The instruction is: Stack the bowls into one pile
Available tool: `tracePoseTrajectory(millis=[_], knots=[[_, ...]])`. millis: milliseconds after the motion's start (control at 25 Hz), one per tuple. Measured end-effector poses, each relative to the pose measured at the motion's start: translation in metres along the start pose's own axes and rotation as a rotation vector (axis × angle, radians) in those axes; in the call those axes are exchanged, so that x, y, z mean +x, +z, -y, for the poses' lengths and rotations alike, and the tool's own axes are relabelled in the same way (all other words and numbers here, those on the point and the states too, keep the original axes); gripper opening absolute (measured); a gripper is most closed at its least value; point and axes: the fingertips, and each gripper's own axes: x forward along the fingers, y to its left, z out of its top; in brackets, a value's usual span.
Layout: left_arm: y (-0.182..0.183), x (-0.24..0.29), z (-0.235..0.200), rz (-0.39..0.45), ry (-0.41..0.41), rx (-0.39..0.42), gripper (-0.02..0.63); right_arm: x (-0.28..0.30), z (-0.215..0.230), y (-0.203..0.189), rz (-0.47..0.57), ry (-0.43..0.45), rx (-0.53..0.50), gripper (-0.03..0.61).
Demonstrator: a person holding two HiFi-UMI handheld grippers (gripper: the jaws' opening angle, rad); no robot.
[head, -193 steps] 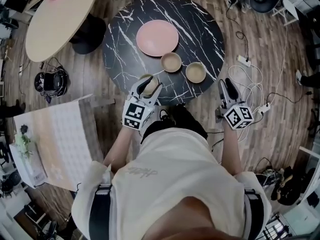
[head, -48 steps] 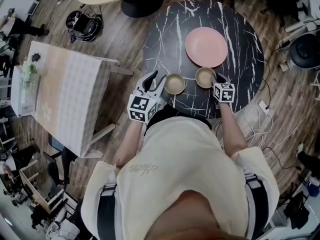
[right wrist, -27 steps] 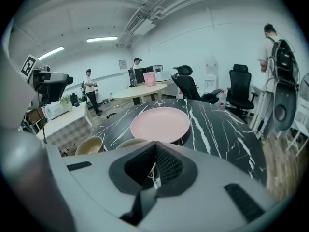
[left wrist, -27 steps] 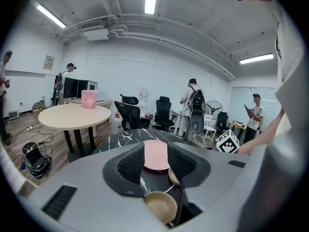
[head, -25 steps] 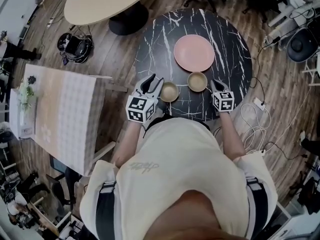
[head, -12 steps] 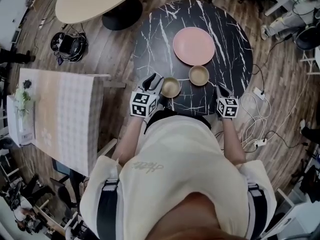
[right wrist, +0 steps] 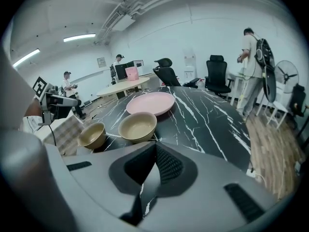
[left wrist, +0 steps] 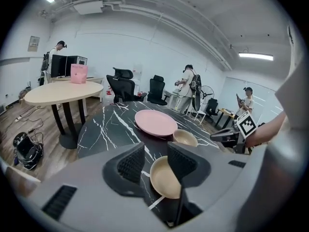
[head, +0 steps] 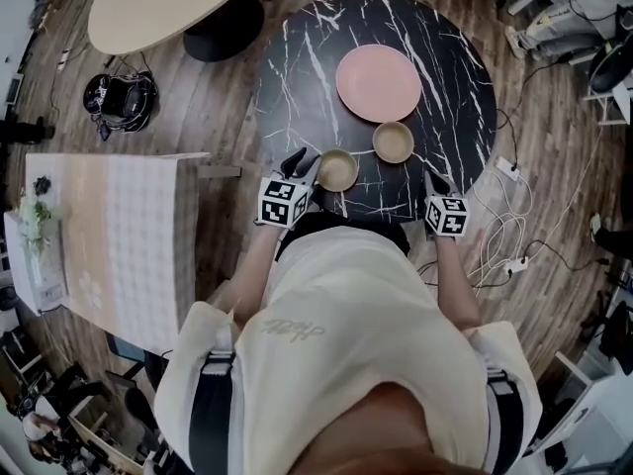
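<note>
Two tan bowls stand on the black marble table (head: 297,67). The nearer bowl (head: 337,169) (left wrist: 164,178) (right wrist: 91,134) sits by the front edge. The other bowl (head: 394,142) (left wrist: 185,138) (right wrist: 137,124) is just below the pink plate (head: 379,82). My left gripper (head: 302,161) (left wrist: 155,151) is open, low at the nearer bowl's left side. That bowl shows through the gap, and the right finger hides part of its rim. My right gripper (head: 432,179) (right wrist: 155,149) is shut and empty, off to the right of the second bowl.
A beige round table (head: 158,3) stands at the back left and a checked tabletop (head: 109,236) at the left. Cables and a power strip (head: 504,245) lie on the wooden floor at the right. Office chairs and people are in the background of the gripper views.
My left gripper has sunk beside the nearer bowl. My right gripper has drawn back from the second bowl toward the table's front right edge. Both bowls stay put.
</note>
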Motion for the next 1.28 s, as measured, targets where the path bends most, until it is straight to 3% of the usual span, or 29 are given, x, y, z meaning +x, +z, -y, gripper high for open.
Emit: tracePoseTrajectory(millis=[440, 840, 1280], knots=[[-0.043, 0.027, -0.008, -0.105, -0.068, -0.019, 0.164, -0.011, -0.018, -0.008, -0.016, -0.019, -0.023, 0.005], [-0.084, 0.051, -0.011, -0.229, -0.125, -0.026, 0.159, -0.013, -0.034, -0.012, -0.069, 0.026, -0.058, 0.005], [-0.099, 0.068, -0.009, -0.301, -0.164, -0.047, 0.143, -0.023, -0.038, -0.021, -0.088, 0.022, -0.044, 0.006]])
